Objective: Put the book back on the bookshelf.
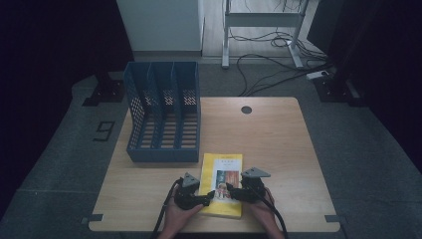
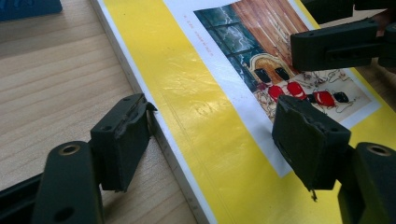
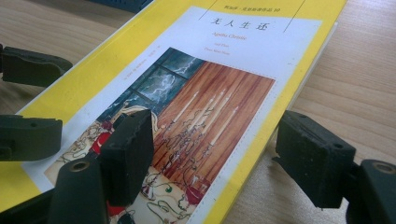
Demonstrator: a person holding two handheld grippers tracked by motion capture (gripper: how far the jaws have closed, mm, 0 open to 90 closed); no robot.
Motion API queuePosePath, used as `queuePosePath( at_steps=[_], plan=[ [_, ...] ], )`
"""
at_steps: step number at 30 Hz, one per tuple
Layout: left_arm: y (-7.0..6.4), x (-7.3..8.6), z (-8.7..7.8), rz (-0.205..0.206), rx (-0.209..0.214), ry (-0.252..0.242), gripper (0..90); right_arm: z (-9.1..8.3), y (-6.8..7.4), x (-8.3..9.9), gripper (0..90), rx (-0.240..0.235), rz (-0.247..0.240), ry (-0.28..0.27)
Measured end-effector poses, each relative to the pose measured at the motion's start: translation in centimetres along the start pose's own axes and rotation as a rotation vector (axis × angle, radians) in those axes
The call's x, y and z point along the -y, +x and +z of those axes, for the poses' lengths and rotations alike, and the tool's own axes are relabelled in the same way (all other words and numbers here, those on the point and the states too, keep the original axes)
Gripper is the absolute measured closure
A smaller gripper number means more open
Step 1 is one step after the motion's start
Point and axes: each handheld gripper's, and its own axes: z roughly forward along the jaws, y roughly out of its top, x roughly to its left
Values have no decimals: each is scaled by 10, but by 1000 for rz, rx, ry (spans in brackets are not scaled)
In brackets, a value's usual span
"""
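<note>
A yellow paperback book point(image 1: 222, 169) with a picture on its cover lies flat near the table's front edge. My left gripper point(image 1: 208, 197) is open over the book's left side. In the left gripper view point(image 2: 215, 133) one jaw sits against the book's point(image 2: 187, 88) left edge and the other hovers over the cover picture. My right gripper point(image 1: 231, 192) is open over the right side. In the right gripper view point(image 3: 222, 149) one jaw is above the book's point(image 3: 261, 46) cover and the other is beyond its right edge, over bare wood. Neither gripper holds anything.
A blue three-slot file organizer point(image 1: 164, 112) stands at the table's back left, just behind the book. A round cable hole point(image 1: 246, 110) sits at the back middle of the wooden table point(image 1: 283, 149). Cables point(image 1: 278, 64) lie on the floor beyond.
</note>
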Motion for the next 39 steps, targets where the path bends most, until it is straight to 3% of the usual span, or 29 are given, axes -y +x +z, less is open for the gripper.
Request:
queuePosePath(
  at_steps=[9,12,17,21,24,36,39],
  plan=[
    [0,1,0,4,0,-13,271,-7,2,-2,322,-9,8,-41],
    [0,2,0,4,0,-14,272,-13,7,-6,342,-69,16,-64],
    [1,2,0,5,5,-16,270,-18,17,-9,348,-71,-23,-82],
    [1,2,0,6,7,-14,270,-21,21,-9,409,-49,-56,-104],
    [2,2,0,9,11,-11,270,-24,20,-12,447,-62,-70,-126],
    [1,2,0,14,9,-12,269,-7,4,-22,528,-56,-92,-71],
    [1,2,0,14,9,-11,269,-2,-1,-22,529,-85,-60,-68]
  ],
)
